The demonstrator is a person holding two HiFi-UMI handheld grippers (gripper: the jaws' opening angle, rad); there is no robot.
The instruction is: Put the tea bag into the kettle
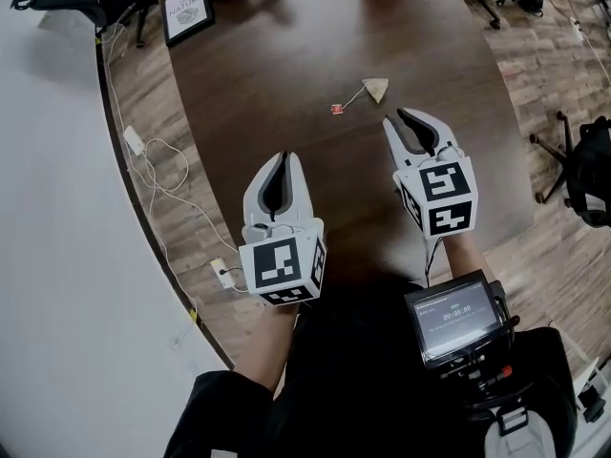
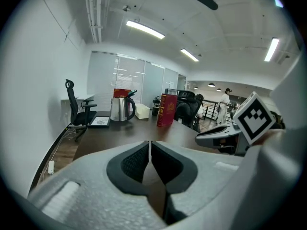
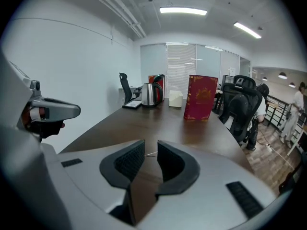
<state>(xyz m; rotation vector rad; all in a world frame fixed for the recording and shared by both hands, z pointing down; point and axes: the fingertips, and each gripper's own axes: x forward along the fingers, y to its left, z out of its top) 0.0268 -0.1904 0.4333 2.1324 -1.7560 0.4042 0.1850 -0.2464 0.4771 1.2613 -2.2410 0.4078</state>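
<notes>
Dark table (image 1: 286, 84): tea bag (image 1: 377, 90), kettle (image 2: 122, 109), book (image 2: 167, 110)

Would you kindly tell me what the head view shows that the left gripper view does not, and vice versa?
Only the head view shows the tea bag with its string and red tag, lying just ahead of the right gripper. Only the left gripper view shows the kettle standing whole, with a white box beside it. Both show the dark table, the framed sign, the left gripper and the right gripper.
</notes>
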